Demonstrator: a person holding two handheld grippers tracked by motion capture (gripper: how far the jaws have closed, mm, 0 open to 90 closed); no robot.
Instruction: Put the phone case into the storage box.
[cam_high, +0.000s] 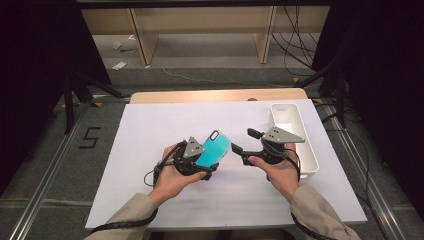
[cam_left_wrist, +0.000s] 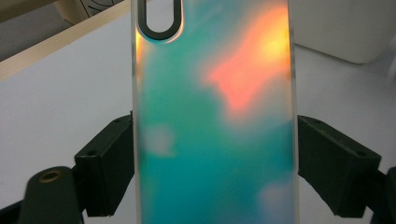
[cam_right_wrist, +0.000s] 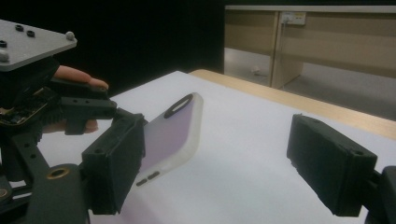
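Bare bench (cam_high: 150, 130) lies open left and ahead; a white bin (cam_high: 295, 135) blocks the right edge.

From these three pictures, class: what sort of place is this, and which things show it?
Probably a lab or workshop set up for recording handling tasks. A table covered by a white sheet stands between black curtains. Loose cables trail over the grey floor, and bare wooden shelving stands behind.
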